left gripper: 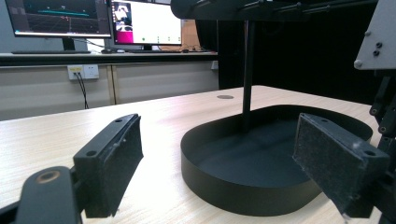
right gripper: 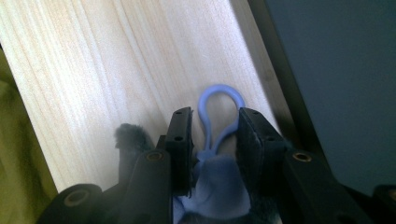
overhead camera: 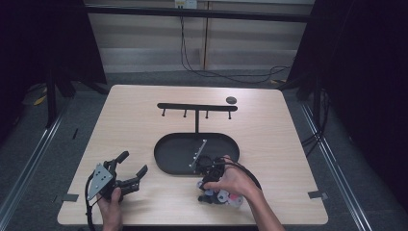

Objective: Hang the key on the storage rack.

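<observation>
A soft blue thing with a blue loop (right gripper: 222,93) lies on the pale wood between the jaws of my right gripper (right gripper: 215,114). The jaws stand partly apart, with a gap beside the loop's stem, so I read them as open. In the high view my right gripper (overhead camera: 210,190) points down near the table's front edge, over a small cluster of coloured pieces (overhead camera: 222,197); the hand hides its tips. My left gripper (overhead camera: 134,162) rests at the front left, wide open and holding nothing. Its jaws (left gripper: 217,126) face the black tray (left gripper: 224,182).
A black oval tray (overhead camera: 166,159) sits mid-table, and from it rises a post carrying a crossbar with hooks (overhead camera: 197,107). A small dark disc (overhead camera: 231,100) lies behind it. The table's edge (right gripper: 275,93) runs close beside the right jaws. Yellow-green cloth (right gripper: 14,154) borders the other side.
</observation>
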The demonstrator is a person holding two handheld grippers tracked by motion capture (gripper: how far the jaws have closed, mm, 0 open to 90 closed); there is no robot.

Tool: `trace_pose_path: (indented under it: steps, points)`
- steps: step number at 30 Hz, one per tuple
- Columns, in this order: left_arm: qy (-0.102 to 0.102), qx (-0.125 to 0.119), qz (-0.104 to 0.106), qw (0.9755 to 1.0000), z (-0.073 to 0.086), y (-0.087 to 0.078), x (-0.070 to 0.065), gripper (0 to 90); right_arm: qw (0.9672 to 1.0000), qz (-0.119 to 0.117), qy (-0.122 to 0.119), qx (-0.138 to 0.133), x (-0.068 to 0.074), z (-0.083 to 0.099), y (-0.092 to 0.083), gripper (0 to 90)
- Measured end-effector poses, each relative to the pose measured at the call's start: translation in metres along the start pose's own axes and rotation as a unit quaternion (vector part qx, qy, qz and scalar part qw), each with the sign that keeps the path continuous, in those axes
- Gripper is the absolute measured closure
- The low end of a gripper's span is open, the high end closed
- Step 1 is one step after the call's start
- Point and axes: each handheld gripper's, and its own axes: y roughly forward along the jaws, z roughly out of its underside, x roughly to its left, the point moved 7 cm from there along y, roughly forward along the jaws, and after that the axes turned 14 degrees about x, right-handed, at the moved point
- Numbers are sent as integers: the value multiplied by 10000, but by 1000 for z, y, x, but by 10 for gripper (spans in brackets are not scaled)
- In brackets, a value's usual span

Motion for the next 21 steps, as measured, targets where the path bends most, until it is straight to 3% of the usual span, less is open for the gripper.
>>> trace_pose_path:
  steps: [9, 10, 12, 17, 21]
  points:
    - [2, 1, 1, 10000, 0, 0, 0, 154, 9996, -275, 32, 78, -1, 0, -1, 583]
    - [1, 1, 2, 10000, 0, 0, 0, 153, 9995, -306, 2, -28, -1, -1, -6, 608]
    - [3, 0, 0, 10000, 0, 0, 0, 154, 9998, -208, 16, 9, -2, -1, -8, 616]
    - [2, 1, 3, 10000, 0, 0, 0, 153, 9994, -234, 144, 223, -7, -1, -3, 639]
    - [2, 2, 5, 10000, 0, 0, 0, 153, 9990, -231, 85, 367, -6, -1, 2, 675]
